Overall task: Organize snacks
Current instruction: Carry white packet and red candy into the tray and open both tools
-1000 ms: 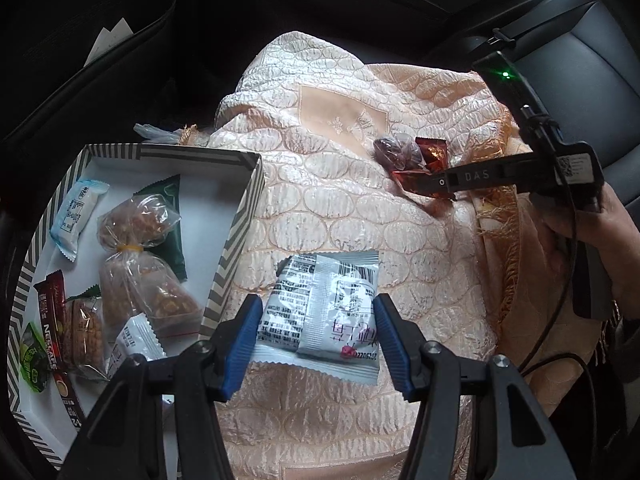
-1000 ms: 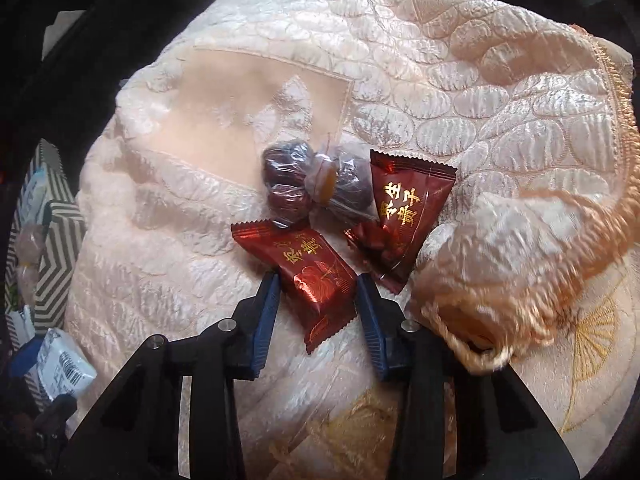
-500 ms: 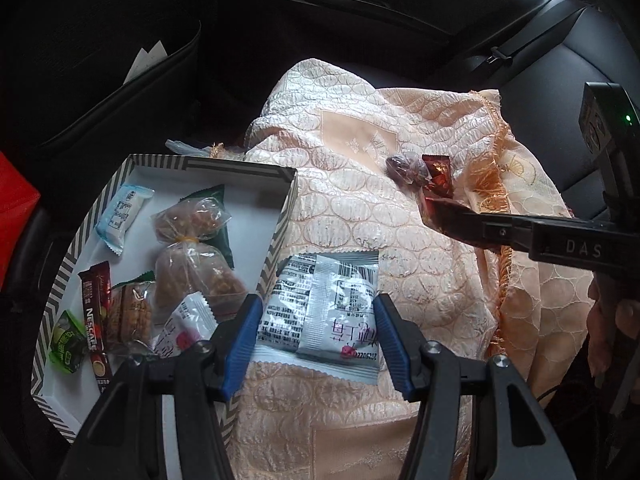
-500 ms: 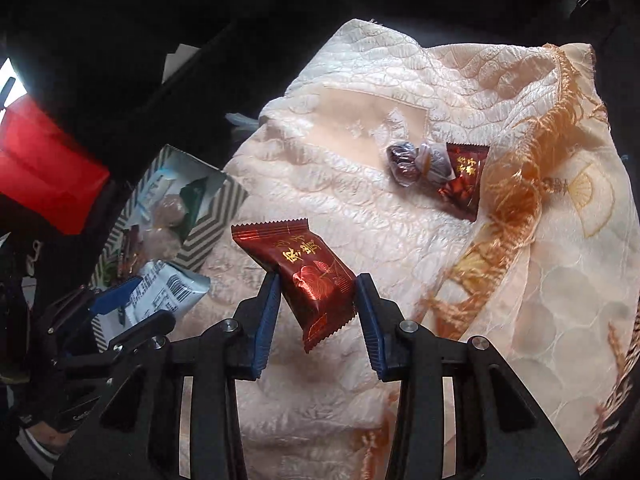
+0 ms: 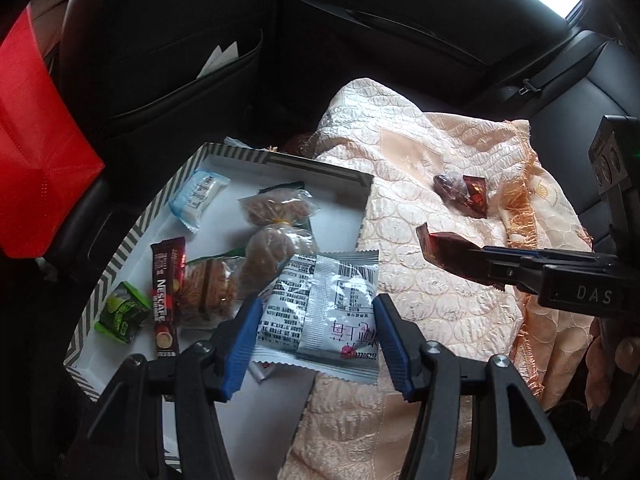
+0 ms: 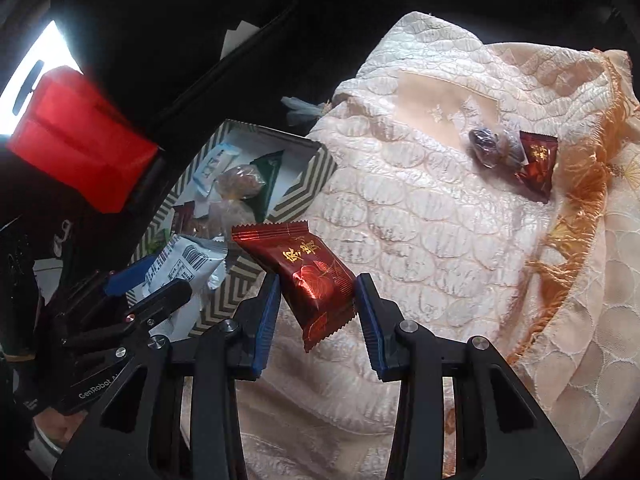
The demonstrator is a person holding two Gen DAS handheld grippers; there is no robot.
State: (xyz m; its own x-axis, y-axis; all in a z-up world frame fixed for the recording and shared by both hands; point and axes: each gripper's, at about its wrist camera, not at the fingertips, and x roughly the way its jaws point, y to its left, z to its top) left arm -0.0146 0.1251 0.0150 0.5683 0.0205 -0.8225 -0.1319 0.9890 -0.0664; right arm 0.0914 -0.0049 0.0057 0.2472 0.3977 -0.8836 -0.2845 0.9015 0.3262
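Your left gripper (image 5: 316, 336) holds a white printed snack packet (image 5: 324, 312) over the chevron-edged white cardboard box's near rim (image 5: 362, 216); your right gripper (image 6: 316, 312) clamps a dark red foil packet (image 6: 308, 276) above the peach quilted cloth (image 6: 420, 216).
Both jaws are closed on their packets; the box holds a Nescafé coffee stick (image 5: 165, 292), a green candy (image 5: 120, 314) and clear-bagged biscuits (image 5: 276, 240).

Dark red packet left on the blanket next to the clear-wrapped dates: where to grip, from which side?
Grip the dark red packet across its flat body, coming from above on its right side. The clear-wrapped dates overlap its left edge, so that side is blocked; its lower right corner lies free on the blanket.
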